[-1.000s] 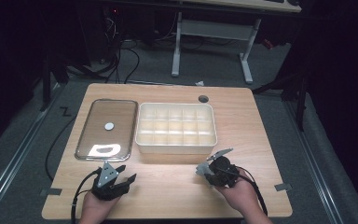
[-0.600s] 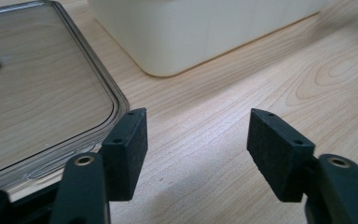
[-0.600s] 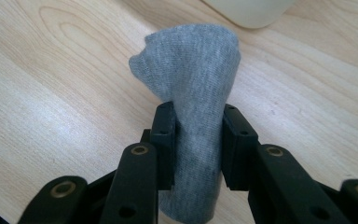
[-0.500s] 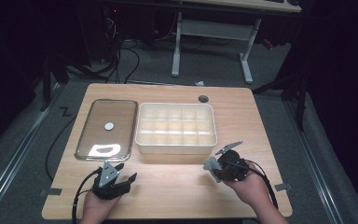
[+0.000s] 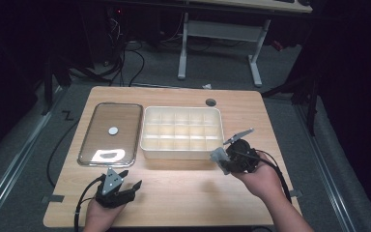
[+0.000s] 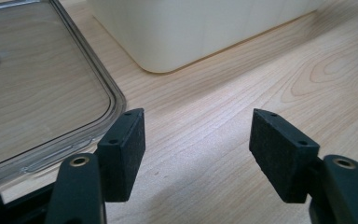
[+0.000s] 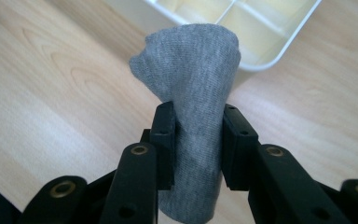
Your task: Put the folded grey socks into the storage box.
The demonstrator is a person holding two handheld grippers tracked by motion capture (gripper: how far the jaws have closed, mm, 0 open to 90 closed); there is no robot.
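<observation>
High view: the right hand-held gripper (image 5: 221, 158) hovers just off the white compartment box's (image 5: 182, 128) five o'clock corner, pinching a grey sock (image 5: 218, 157). The left hand-held gripper (image 5: 128, 180) sits low on the surface (image 5: 183, 188) at six o'clock of the clear lid (image 5: 111, 134).

Left gripper view: its jaws are spread wide over bare wood, with the lid's edge at ten o'clock.

Right gripper view: both pads squeeze the rolled sock (image 7: 196, 93), and the box corner (image 7: 256, 46) lies just beyond at one o'clock.
</observation>
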